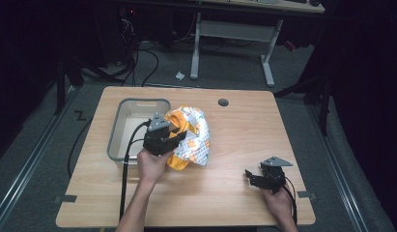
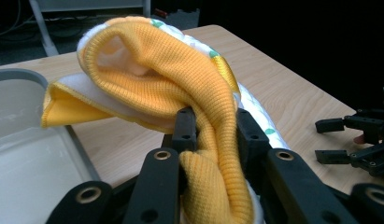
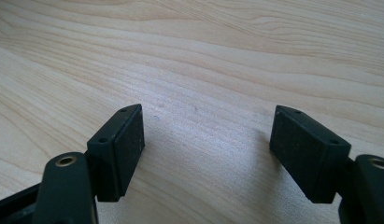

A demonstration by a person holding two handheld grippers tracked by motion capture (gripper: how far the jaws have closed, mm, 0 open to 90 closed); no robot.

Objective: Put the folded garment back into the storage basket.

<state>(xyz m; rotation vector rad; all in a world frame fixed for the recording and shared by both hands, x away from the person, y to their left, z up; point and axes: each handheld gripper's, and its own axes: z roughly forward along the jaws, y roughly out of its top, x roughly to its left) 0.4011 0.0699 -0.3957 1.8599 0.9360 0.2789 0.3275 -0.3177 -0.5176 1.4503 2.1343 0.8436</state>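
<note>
Left tool (image 2: 213, 135): clenched on the orange-and-white cloth (image 1: 191, 135), lifting it beside the grey bin (image 1: 120, 121), likely to drop it in.
Right tool (image 3: 206, 149): released, empty, low over the worktop (image 1: 244, 125).

High view looks down on the table (image 1: 234, 145); both gripper views skim it closely.

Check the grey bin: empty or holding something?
Empty: the bin's pale floor is bare; the cloth sits beside it, on the table.
</note>
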